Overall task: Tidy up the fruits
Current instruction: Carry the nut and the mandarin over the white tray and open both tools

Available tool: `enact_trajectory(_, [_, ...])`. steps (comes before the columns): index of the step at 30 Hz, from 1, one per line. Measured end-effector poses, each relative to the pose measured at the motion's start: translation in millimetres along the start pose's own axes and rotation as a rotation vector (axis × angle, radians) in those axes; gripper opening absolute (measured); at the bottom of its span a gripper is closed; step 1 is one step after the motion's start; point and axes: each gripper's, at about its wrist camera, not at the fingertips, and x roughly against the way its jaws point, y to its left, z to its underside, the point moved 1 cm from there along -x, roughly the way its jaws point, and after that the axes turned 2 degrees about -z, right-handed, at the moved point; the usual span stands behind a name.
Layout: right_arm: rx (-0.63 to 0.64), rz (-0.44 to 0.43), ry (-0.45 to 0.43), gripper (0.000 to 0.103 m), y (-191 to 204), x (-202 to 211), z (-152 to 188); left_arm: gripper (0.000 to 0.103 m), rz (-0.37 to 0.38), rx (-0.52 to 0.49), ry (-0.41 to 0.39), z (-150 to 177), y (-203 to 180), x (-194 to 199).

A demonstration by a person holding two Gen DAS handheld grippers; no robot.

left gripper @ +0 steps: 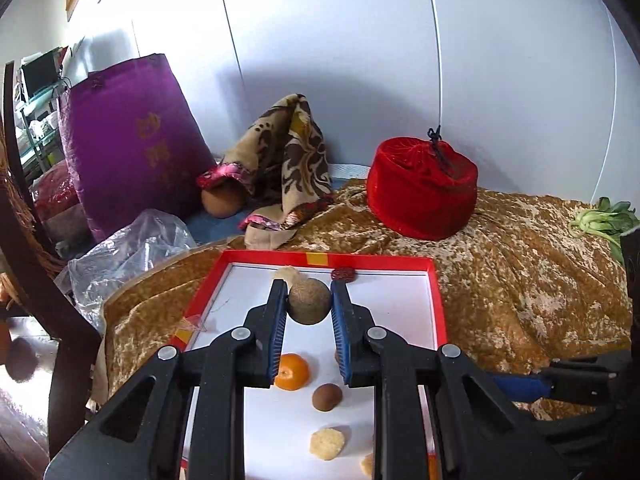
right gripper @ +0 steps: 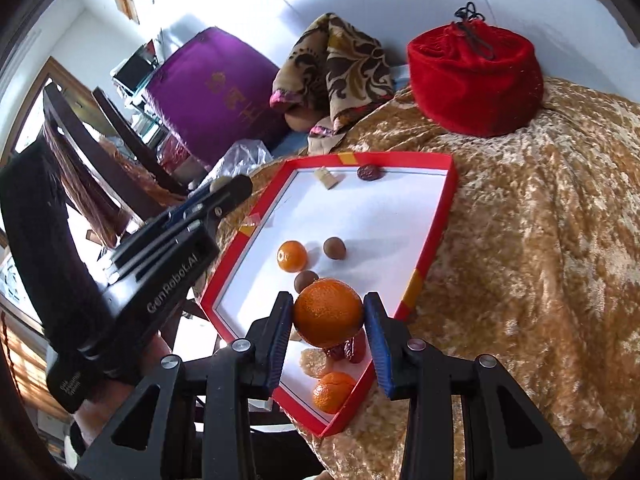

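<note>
While sitting on the gold cloth (right gripper: 540,260), the tray (right gripper: 436,236) is collecting fruit; right gripper (right gripper: 329,312) is clamping an orange (right gripper: 328,312) above its near end, left gripper (left gripper: 309,300) pinching a brown ball (left gripper: 309,300) mid-tray, probably for sorting.

Right tool (right gripper: 329,314) hides red dates (right gripper: 347,350) partly
</note>
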Motion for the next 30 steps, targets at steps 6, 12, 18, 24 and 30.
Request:
enact_trajectory(6, [0.031,0.014,0.034,0.037,6,-16,8,0.020,-0.023,-0.015,-0.016,-1,0,2])
enact_trajectory(12, [0.073,0.028,0.058,0.037,14,-25,16,0.020,-0.031,-0.028,-0.009,-1,0,-1])
enact_trajectory(18, [0.069,0.037,0.081,0.037,11,-32,19,0.020,-0.022,-0.035,0.131,13,5,-23])
enact_trajectory(24, [0.070,0.046,0.087,0.037,9,-38,22,0.020,-0.045,-0.031,0.212,29,18,-36])
enact_trajectory(30, [0.094,0.043,0.106,0.037,16,-47,27,0.020,-0.084,-0.044,0.284,39,30,-51])
